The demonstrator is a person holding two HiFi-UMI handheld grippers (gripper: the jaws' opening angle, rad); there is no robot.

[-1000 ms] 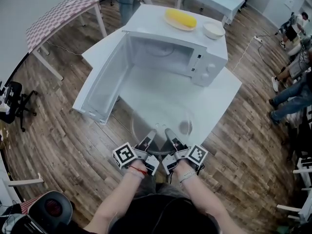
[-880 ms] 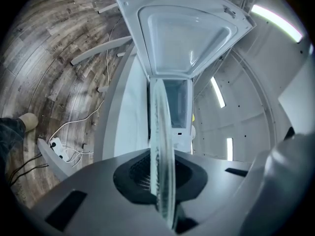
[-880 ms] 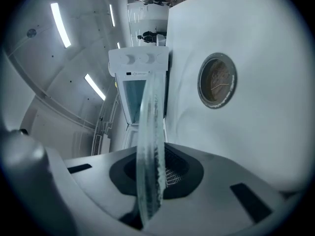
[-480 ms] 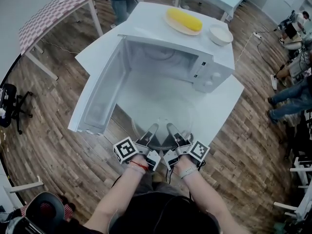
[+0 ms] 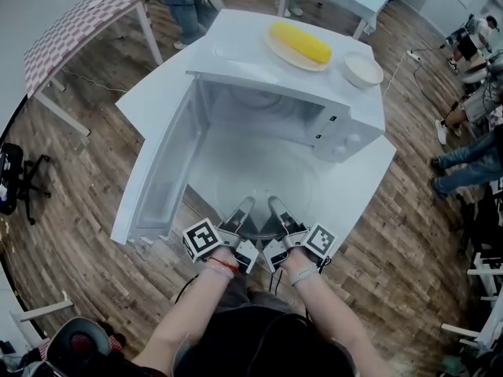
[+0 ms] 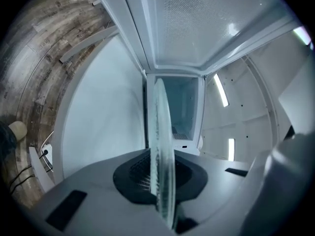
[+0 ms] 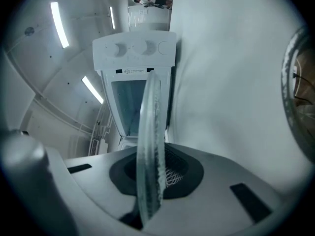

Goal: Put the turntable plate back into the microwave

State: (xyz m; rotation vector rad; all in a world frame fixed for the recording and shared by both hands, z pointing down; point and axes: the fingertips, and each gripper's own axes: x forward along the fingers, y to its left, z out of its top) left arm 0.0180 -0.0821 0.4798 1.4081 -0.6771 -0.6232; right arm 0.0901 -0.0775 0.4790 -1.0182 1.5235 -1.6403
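The left gripper (image 5: 242, 210) and right gripper (image 5: 277, 209) are each clamped on the near rim of the glass plate (image 5: 263, 181), which is level just before the open microwave (image 5: 350, 120).

I count one microwave (image 5: 343, 138), one turntable plate (image 6: 160, 132), two tools, left tool (image 5: 246, 204) and right tool (image 5: 273, 203), one corn cob (image 5: 299, 42), one bowl (image 5: 362, 69).

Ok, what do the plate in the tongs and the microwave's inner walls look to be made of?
The turntable plate looks like clear glass: see-through in the head view, with a greenish, pebbled edge. The microwave inner walls look smooth, glossy white, probably painted metal, since light glints off them; plastic cannot be ruled out.
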